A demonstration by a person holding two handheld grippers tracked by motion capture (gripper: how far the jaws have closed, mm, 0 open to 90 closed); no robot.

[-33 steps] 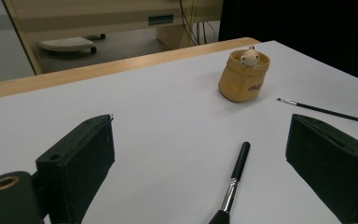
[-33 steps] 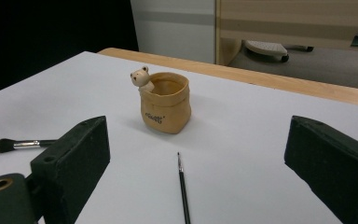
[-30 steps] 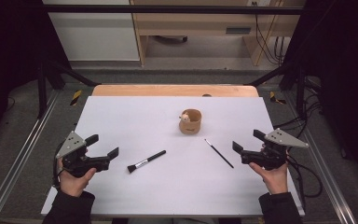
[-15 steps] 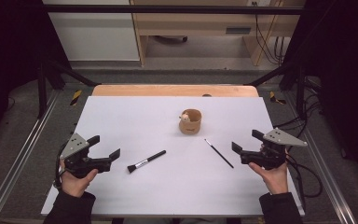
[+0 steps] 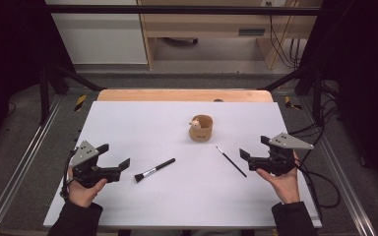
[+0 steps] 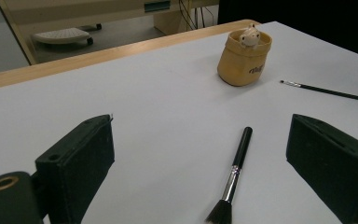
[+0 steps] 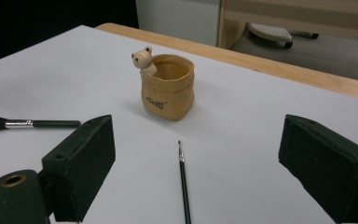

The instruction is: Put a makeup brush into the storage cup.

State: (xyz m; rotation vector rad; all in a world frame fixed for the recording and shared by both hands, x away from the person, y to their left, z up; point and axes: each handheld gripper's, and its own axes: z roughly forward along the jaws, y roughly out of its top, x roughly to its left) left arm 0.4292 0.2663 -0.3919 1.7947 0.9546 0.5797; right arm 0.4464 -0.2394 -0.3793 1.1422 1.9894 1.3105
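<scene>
Both hand-held grippers spread and empty; left one shifted slightly.

We see the left hand-held gripper [image 5: 114,166] has edged back toward the desk [image 5: 128,123] corner since a second ago, jaws apart, aimed at the wide brush [image 5: 154,170] just beside it. The right hand-held gripper [image 5: 248,160] holds position, jaws apart, near the thin brush [image 5: 231,161]. The cup [image 5: 201,128] stands upright between them, farther back. We judge that no grasp has begun.

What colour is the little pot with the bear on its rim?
The pot is tan, with a cream bear and small dark lettering on its side; the right gripper view shows it best.
</scene>
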